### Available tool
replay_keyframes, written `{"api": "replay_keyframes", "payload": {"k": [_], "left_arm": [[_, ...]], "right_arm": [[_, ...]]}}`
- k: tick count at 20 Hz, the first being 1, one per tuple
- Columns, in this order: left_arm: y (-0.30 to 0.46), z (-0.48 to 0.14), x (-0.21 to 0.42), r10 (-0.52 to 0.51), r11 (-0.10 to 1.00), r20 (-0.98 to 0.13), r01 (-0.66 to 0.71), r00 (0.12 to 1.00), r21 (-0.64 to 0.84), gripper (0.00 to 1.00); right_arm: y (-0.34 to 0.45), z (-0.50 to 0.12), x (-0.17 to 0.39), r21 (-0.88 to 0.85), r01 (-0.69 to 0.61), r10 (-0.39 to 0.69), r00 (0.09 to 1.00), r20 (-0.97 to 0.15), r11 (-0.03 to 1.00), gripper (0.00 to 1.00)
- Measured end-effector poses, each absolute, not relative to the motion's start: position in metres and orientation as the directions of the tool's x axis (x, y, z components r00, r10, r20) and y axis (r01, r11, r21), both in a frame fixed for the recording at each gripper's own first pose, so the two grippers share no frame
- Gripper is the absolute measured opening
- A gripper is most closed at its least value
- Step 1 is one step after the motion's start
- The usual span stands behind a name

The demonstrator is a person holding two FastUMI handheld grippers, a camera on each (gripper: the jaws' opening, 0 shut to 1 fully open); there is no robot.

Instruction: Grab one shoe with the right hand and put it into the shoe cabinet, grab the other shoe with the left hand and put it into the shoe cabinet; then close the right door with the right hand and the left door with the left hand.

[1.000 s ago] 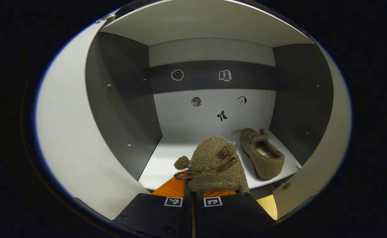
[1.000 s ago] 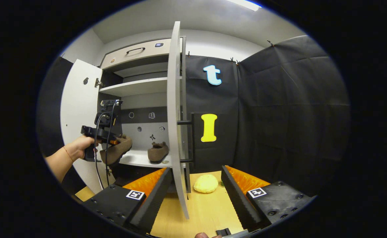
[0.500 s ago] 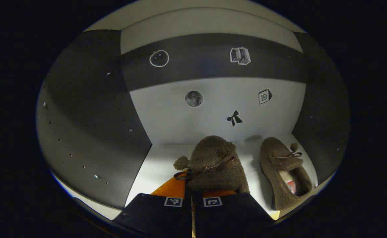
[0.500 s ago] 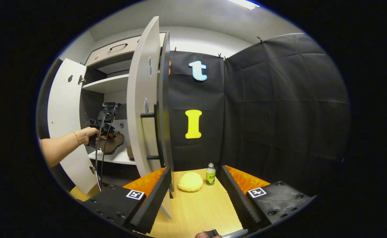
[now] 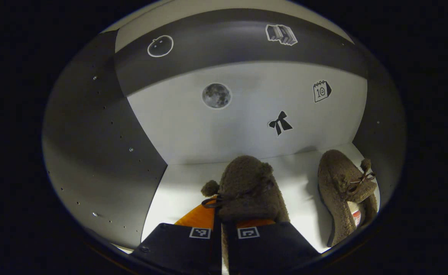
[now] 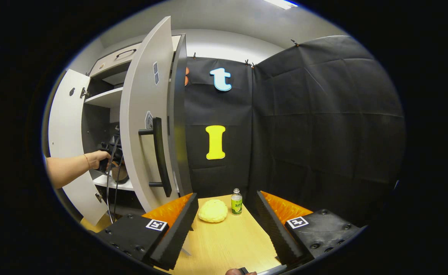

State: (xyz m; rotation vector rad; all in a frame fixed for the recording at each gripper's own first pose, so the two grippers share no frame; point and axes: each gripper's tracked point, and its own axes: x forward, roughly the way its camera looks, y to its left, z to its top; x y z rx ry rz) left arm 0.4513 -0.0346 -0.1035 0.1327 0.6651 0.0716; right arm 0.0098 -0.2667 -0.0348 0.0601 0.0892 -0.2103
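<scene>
- Right at the near edge of the left gripper view, the left gripper (image 5: 222,229) has its fingers pressed together on the heel end of the held shoe (image 5: 249,189), which is inside the shoe cabinet.
- That shoe's long axis runs straight ahead from the fingers, toe toward the back wall (image 5: 239,122); whether its sole touches the shelf (image 5: 178,191) I cannot tell.
- Just to its right, apart from it, the other shoe (image 5: 342,191) lies on the same shelf, toe also inward, roughly parallel.
- By my judgement the coming move is a release: bare shelf lies on the held shoe's left, while the narrower gap on its right needs care.
- Beyond both, stickers dot the back wall.
- Meanwhile the right gripper (image 6: 224,225) hangs over the wooden table (image 6: 228,240), fingers spread wide and holding nothing.
- Ahead of it sit a yellow bun-like object (image 6: 212,211) and a small bottle (image 6: 236,201).
- Up to its left stands the open right door (image 6: 143,126) with its bar handle (image 6: 159,156), nearest this gripper; past it is the left door (image 6: 65,141).
</scene>
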Motion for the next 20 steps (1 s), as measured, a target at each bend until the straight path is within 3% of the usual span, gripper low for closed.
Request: {"api": "replay_keyframes", "payload": {"k": [7, 9, 12, 15, 17, 20], "left_arm": [[-0.033, -0.097, 0.440, 0.111, 0.982, -0.607, 0.007, 0.787, 0.189, 0.30], [-0.037, -0.088, 0.433, 0.104, 0.981, -0.584, 0.013, 0.805, 0.193, 0.54], [-0.042, -0.070, 0.417, 0.100, 0.974, -0.532, 0.025, 0.841, 0.223, 0.75], [-0.054, -0.046, 0.395, 0.058, 0.975, -0.455, 0.048, 0.889, 0.218, 0.82], [-0.064, -0.028, 0.378, 0.019, 0.981, -0.403, 0.060, 0.915, 0.182, 0.94], [-0.073, 0.002, 0.349, -0.034, 0.981, -0.318, 0.092, 0.948, 0.172, 0.96]], "right_arm": [[-0.260, -0.035, 0.011, 0.066, 0.204, -0.197, 0.975, -0.099, 0.977, 0.98], [-0.259, -0.034, 0.011, 0.069, 0.203, -0.196, 0.976, -0.097, 0.977, 0.98], [-0.259, -0.034, 0.013, 0.083, 0.199, -0.190, 0.976, -0.104, 0.977, 0.98], [-0.259, -0.034, 0.023, 0.117, 0.191, -0.177, 0.977, -0.115, 0.975, 0.97], [-0.260, -0.032, 0.033, 0.126, 0.182, -0.167, 0.978, -0.122, 0.975, 0.98], [-0.254, -0.024, 0.046, 0.170, 0.146, -0.127, 0.985, -0.119, 0.975, 1.00]]}}
